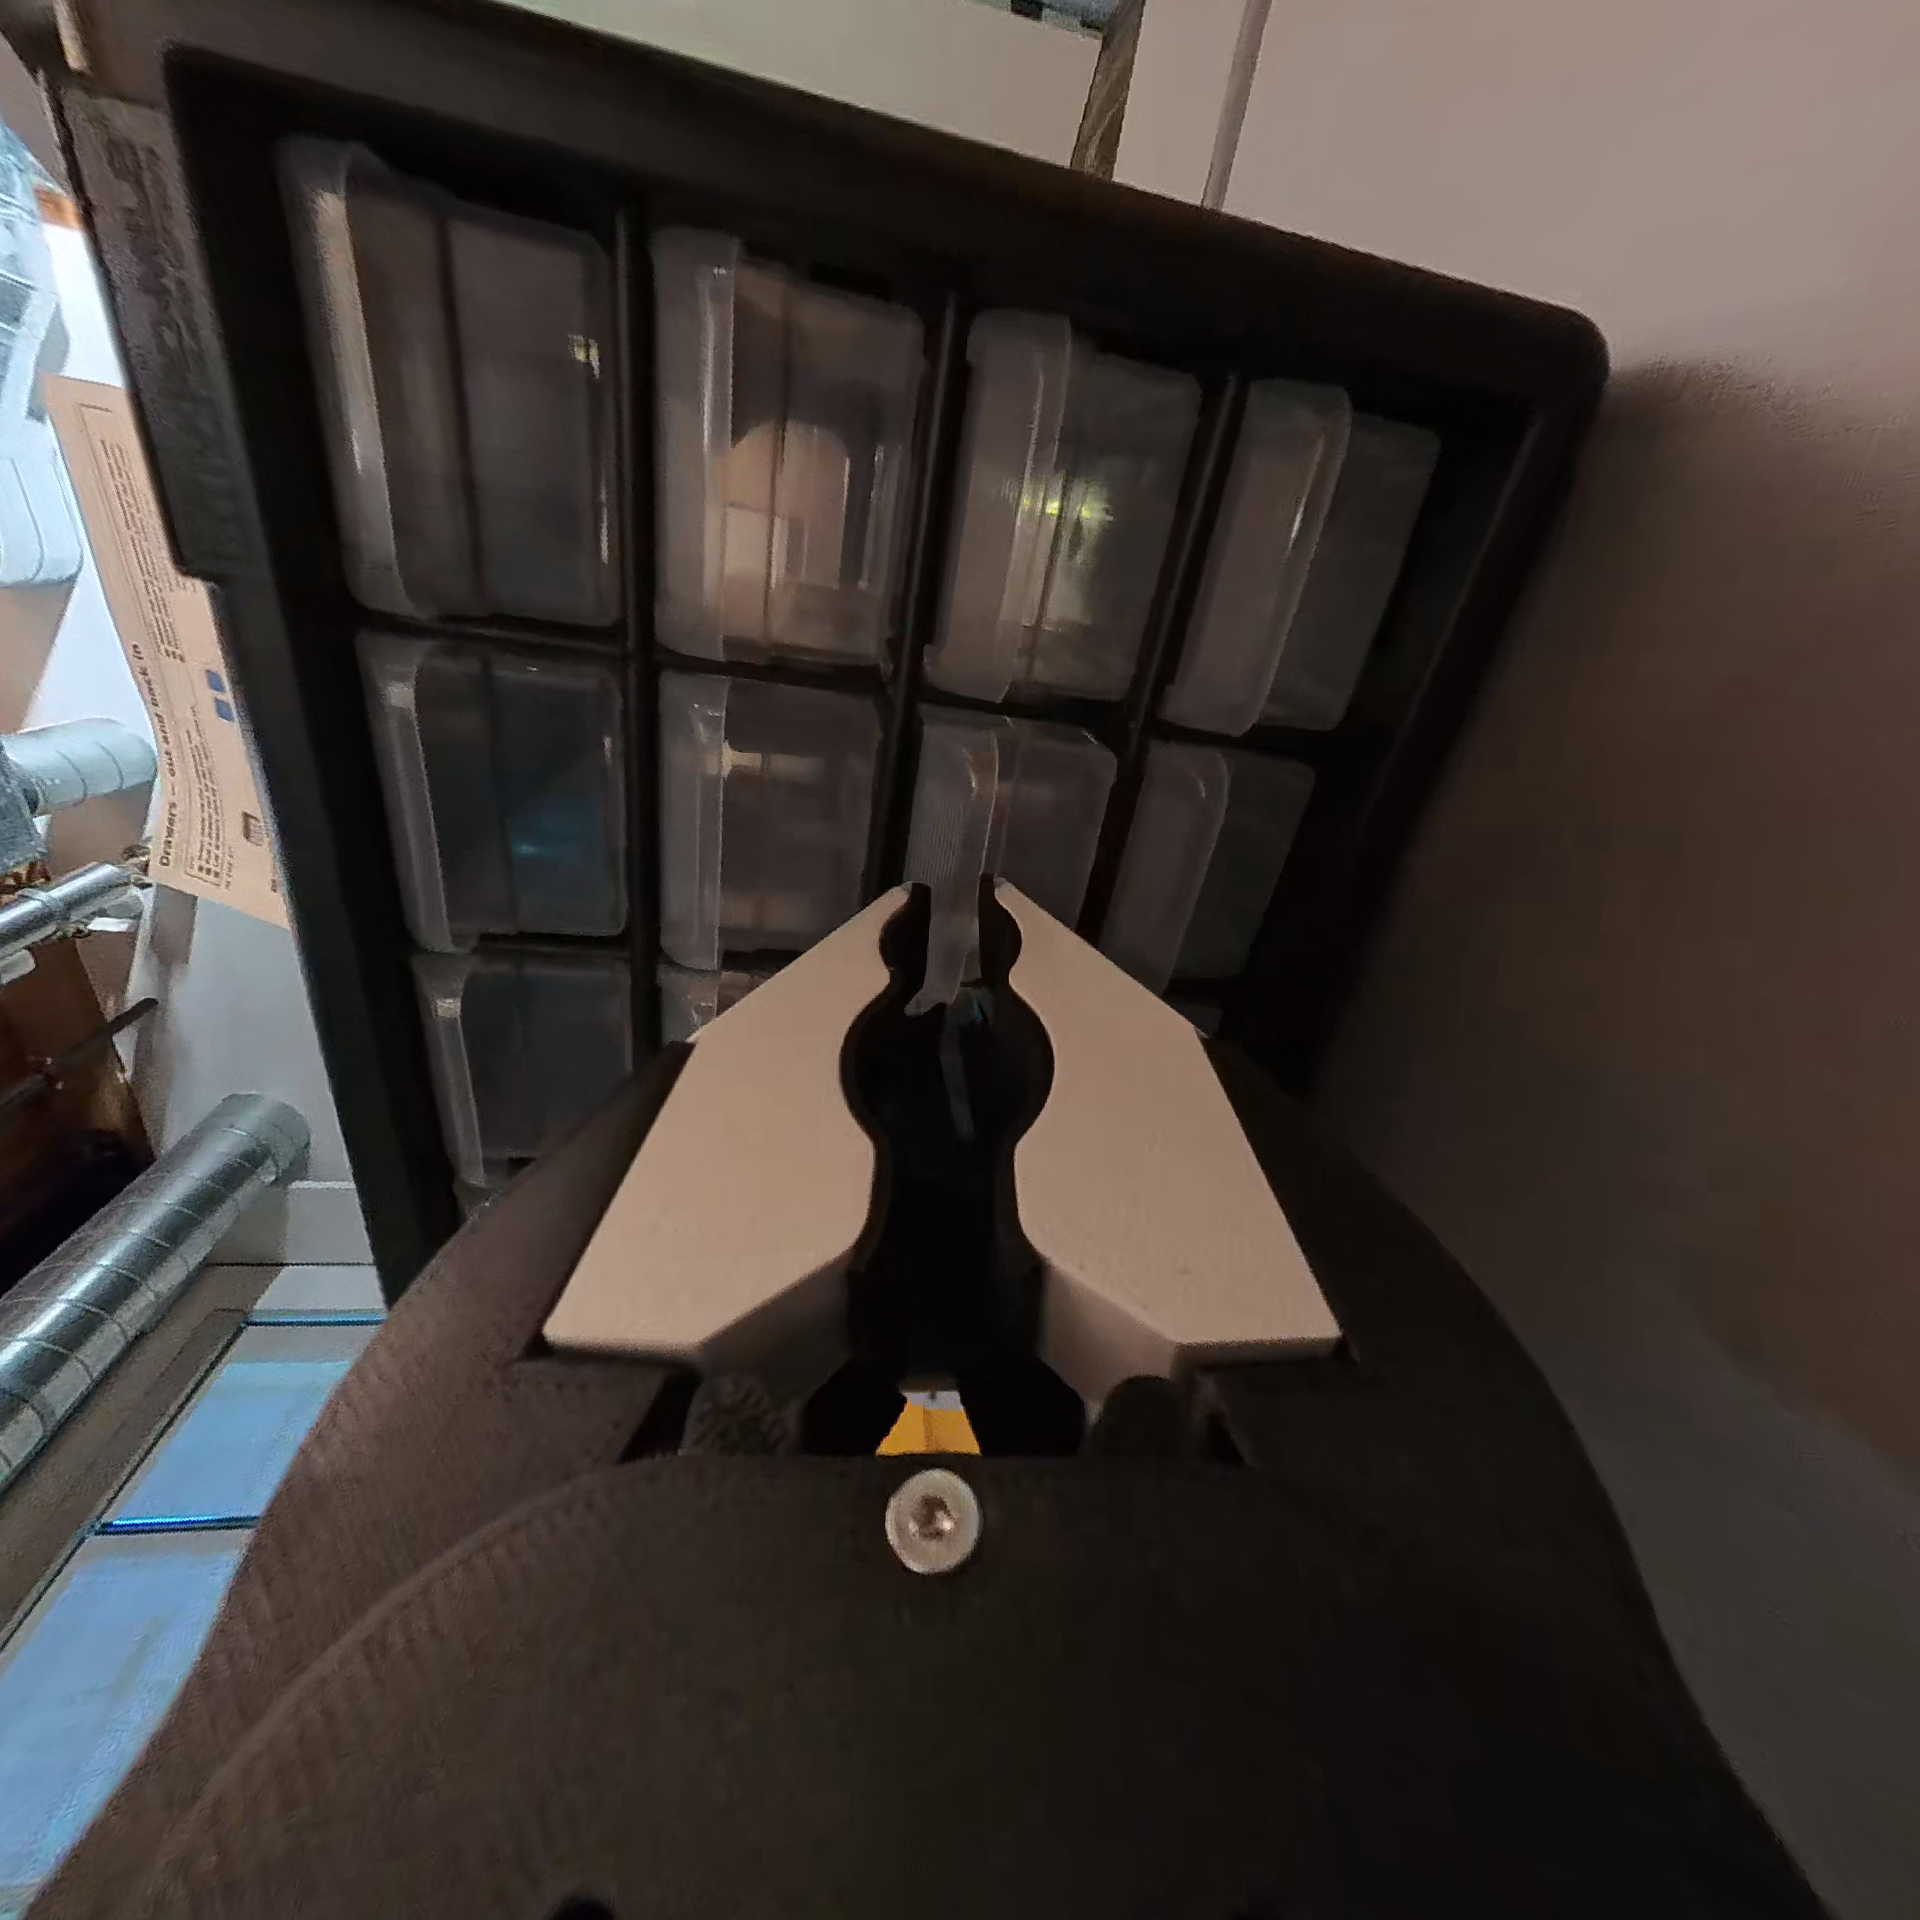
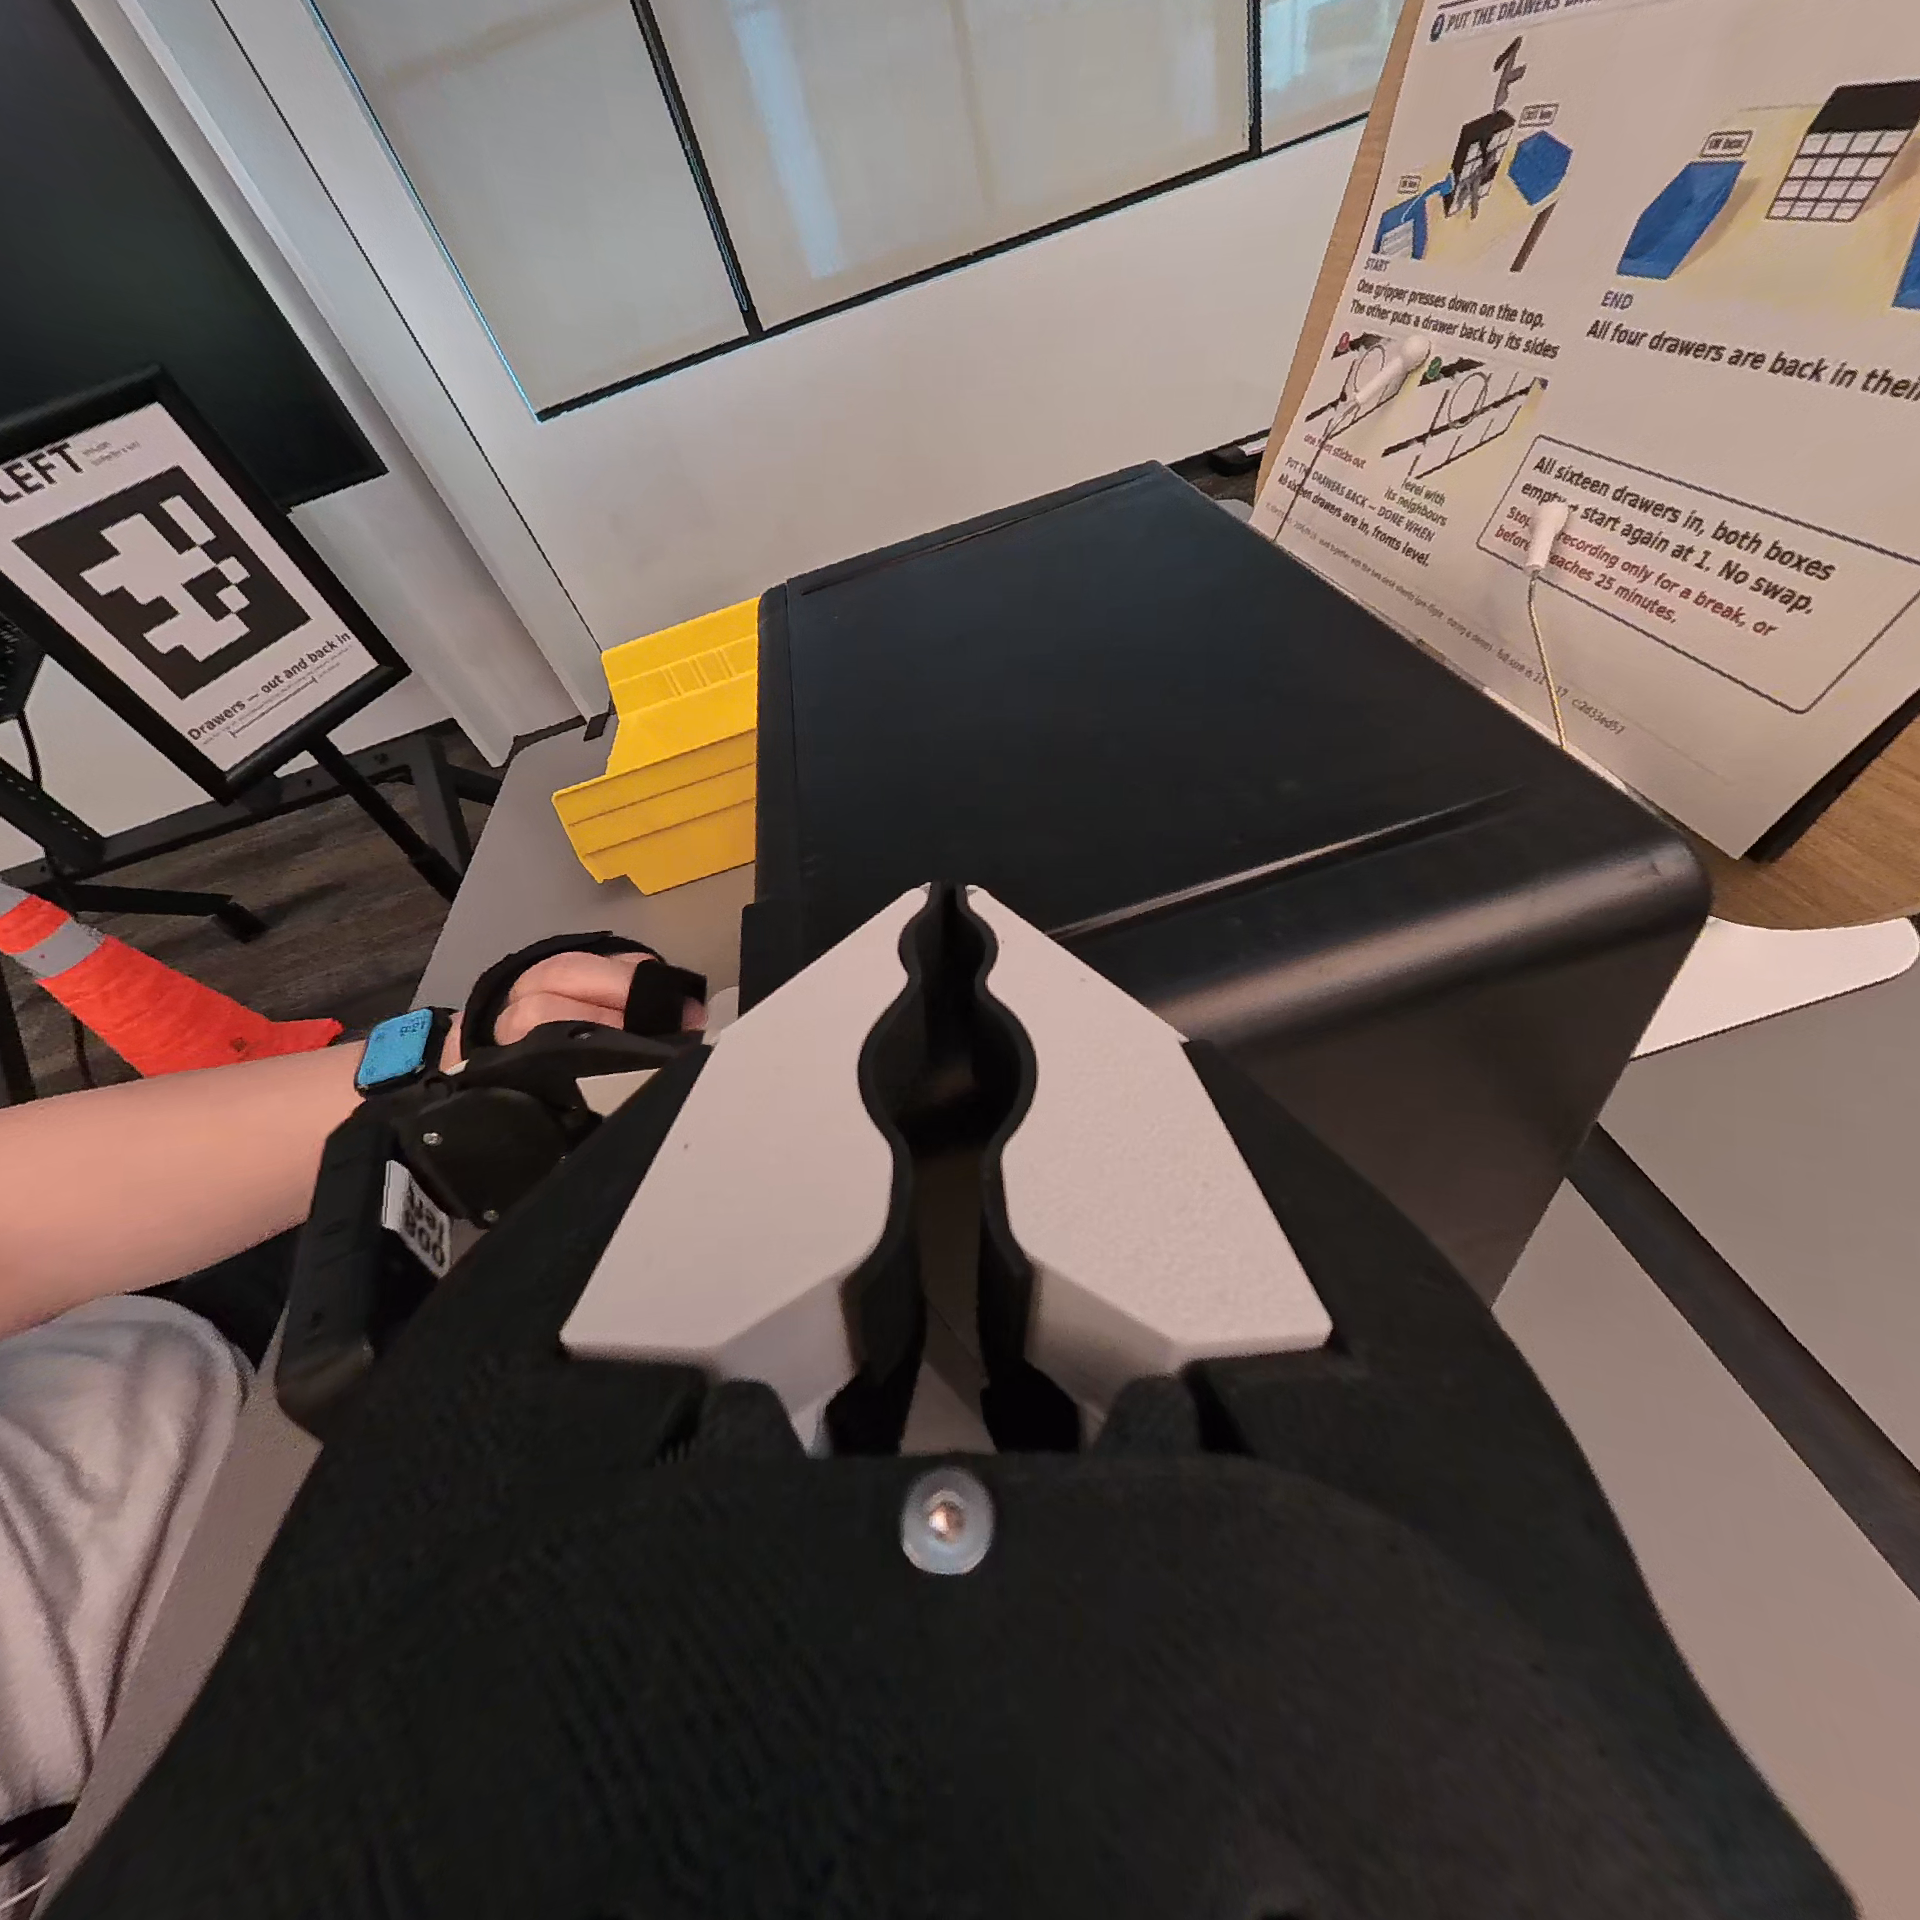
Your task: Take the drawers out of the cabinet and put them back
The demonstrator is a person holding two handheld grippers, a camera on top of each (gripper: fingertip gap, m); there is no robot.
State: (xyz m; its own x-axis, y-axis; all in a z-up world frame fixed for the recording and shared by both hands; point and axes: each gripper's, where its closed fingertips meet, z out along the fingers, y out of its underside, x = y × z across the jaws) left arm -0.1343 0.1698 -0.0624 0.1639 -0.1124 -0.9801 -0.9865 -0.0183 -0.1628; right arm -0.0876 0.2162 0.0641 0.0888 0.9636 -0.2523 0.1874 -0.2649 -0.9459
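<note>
In the left wrist view a black cabinet (image 1: 1049, 223) fills the frame, rolled sideways, with several clear plastic drawers in its slots. My left gripper (image 1: 954, 889) is shut on the clear pull tab of one drawer (image 1: 1013, 800) in the second row. That drawer's front stands about level with its neighbours. In the right wrist view my right gripper (image 2: 948, 891) is shut and empty, its tips at the near top edge of the cabinet (image 2: 1143, 717). Whether they touch the top I cannot tell. The drawer fronts are hidden in this view.
A yellow bin (image 2: 675, 769) sits left of the cabinet on the grey table (image 2: 1766, 1195). An instruction board (image 2: 1621, 343) leans behind the cabinet at right. A person's arm with a blue watch (image 2: 400, 1044) holds the other gripper at left. A marker sign (image 2: 177, 561) and an orange cone (image 2: 135, 997) stand beyond. My right fingertips sit around 15 centimetres from my left ones.
</note>
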